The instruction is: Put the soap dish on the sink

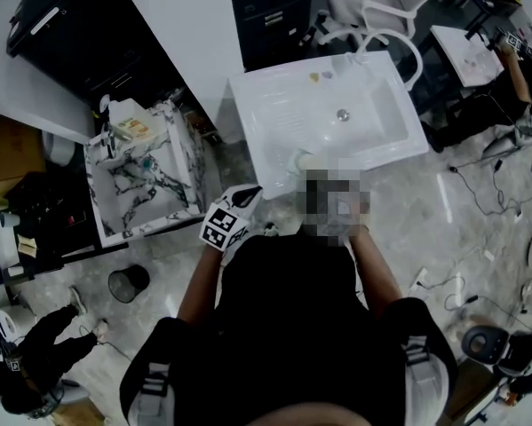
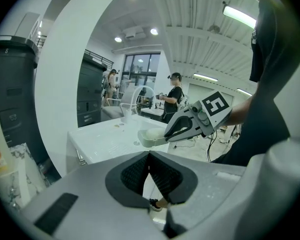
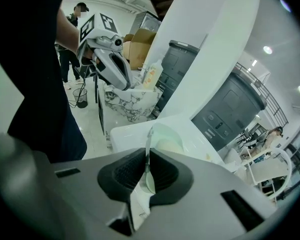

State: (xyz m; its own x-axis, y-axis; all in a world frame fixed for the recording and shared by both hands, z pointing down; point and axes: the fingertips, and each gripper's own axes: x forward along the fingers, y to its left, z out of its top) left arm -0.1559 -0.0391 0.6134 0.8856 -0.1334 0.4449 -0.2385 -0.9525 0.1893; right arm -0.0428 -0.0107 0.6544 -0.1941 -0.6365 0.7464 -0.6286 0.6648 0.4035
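Currently gripping the soap dish [image 3: 162, 129] by its thin rim, right tool [image 3: 147, 171]; left tool [image 2: 148, 169] closed, empty. Could tilt, dropping soap [image 3: 168, 145] off the sink's [image 1: 274, 114] near edge.

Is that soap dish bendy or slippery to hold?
Probably stiff: the soap dish holds its shape though the right gripper pinches only its rim. Glossy, so maybe slippery. Tilted, its soap could slide out.

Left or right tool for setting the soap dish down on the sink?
Right. The right tool is shut on the soap dish rim, over the sink edge; the left tool is shut on nothing.
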